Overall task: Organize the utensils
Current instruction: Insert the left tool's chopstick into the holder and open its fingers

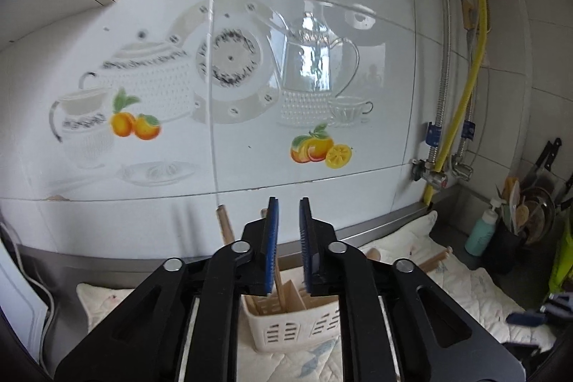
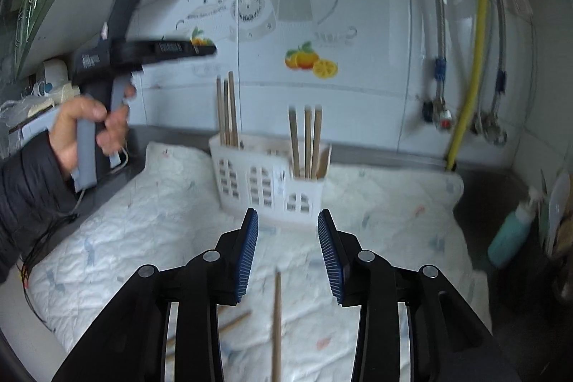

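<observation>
On the far left of the right wrist view, a person's left hand holds the left gripper up in the air, near the white wall. It looks blurry there. In the left wrist view, the left gripper has its jaws a little way apart. A chopstick shows by the left blue pad, but I cannot tell if the pad touches it.

Below the left gripper stands the white utensil basket. It sits on a white quilted cloth that covers the bench. The basket has a few parts inside. Three wooden chopsticks stand up in the left part. Three more chopsticks stand up in the right part.

In front of the basket is the right gripper. Its jaws are wide open and hold nothing. One loose chopstick lies flat on the cloth under the jaws. Another loose stick lies just to its left.

On the far right, a teal bottle stands on the bench, well apart from the basket. A yellow hose runs up the wall.
</observation>
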